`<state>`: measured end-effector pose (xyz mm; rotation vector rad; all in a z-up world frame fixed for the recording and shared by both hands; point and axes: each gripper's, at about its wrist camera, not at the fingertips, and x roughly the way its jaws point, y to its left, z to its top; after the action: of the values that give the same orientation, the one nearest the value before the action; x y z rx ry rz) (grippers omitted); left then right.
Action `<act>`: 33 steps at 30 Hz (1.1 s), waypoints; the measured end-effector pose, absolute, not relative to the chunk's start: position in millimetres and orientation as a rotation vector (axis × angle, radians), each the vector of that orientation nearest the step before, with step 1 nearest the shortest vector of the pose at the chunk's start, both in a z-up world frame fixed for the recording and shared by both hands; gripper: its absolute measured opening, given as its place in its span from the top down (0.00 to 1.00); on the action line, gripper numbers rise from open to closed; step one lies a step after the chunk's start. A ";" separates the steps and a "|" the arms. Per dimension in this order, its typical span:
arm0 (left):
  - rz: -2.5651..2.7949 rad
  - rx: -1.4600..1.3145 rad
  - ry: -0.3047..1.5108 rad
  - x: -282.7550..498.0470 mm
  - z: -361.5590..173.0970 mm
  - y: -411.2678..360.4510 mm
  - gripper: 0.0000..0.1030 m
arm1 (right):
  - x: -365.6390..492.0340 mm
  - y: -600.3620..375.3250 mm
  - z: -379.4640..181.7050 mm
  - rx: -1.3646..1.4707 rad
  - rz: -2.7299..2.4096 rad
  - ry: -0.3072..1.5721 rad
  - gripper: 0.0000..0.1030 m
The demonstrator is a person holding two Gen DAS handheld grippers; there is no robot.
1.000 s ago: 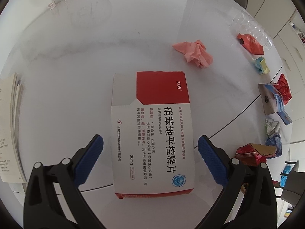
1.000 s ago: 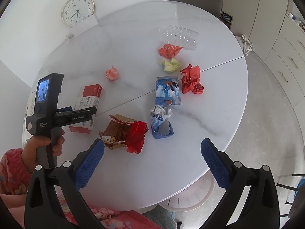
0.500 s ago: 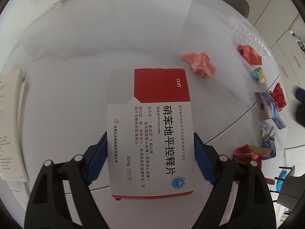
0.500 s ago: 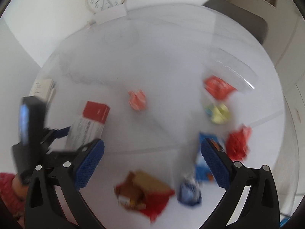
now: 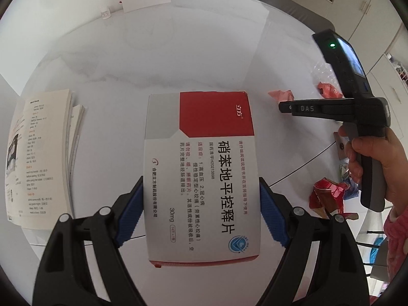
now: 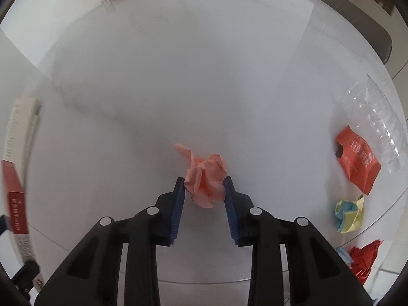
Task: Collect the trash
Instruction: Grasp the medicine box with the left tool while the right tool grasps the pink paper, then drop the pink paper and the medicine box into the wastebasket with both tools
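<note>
Both hands are busy with pickups. The left gripper has its blue fingers clamped on the two long sides of a red-and-white medicine box. The box appears to sit clear of the white table, so I judge this pickup done and the box ready to carry off.

The right gripper points steeply down at the table's middle, its fingers closing around a crumpled pink paper ball. Both pads already touch the paper's sides, and the ball still seems to rest on the table. In the left wrist view the same paper lies just right of the box's far corner, with the right gripper's body above it.

More trash waits on the right side of the table: a red snack packet against a clear plastic tray, a yellow-and-blue paper wad nearer, and a red crumpled wrapper nearest the edge. An open booklet lies far left and is probably not trash.

Next, the right hand needs to finish its squeeze, as soft paper gives, then lift straight up. No bin is in view, so where to drop either piece cannot be told.
</note>
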<state>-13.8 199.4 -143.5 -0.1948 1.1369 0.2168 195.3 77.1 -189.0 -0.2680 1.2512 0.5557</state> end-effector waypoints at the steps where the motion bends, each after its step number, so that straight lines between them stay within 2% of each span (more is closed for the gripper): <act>1: 0.210 -0.198 1.133 -20.4 -140.4 199.7 0.23 | 192.3 72.3 -183.9 -0.254 0.558 1.240 0.70; 7: 0.128 -0.177 1.096 -17.2 -122.1 165.0 0.23 | 139.2 -3.0 -130.1 -0.095 0.571 1.155 0.70; 14: -0.013 -0.140 1.064 -25.4 -98.7 89.6 0.23 | 32.4 -140.0 -87.3 -0.007 0.481 1.128 0.69; 18: -0.086 -0.108 1.072 -32.2 -95.9 41.2 0.23 | -19.0 -207.6 -105.3 0.009 0.393 1.183 0.67; 24: -0.160 -0.039 1.084 -48.3 -94.0 -22.4 0.23 | -59.3 -256.5 -185.9 0.099 0.362 1.346 0.67; 25: -0.168 -0.027 1.086 -51.3 -94.0 -31.2 0.23 | -59.6 -256.0 -199.4 0.103 0.362 1.369 0.65; 27: -0.184 0.000 1.088 -57.9 -94.1 -48.9 0.23 | -56.2 -260.0 -228.9 0.114 0.370 1.414 0.54; 28: -0.192 0.012 1.090 -61.4 -95.1 -56.5 0.23 | -61.3 -263.4 -236.0 0.120 0.369 1.426 0.38; 29: -0.199 0.024 1.093 -64.7 -96.0 -63.9 0.23 | -59.5 -265.3 -244.3 0.120 0.360 1.434 0.27; 33: -0.245 0.097 1.112 -80.5 -104.4 -95.5 0.23 | -54.5 -285.2 -257.9 0.155 0.292 1.452 0.25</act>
<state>-80.5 -95.5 -104.4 0.0965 1.1123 -0.2448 -54.5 -285.2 -257.9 0.1547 1.4518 0.2915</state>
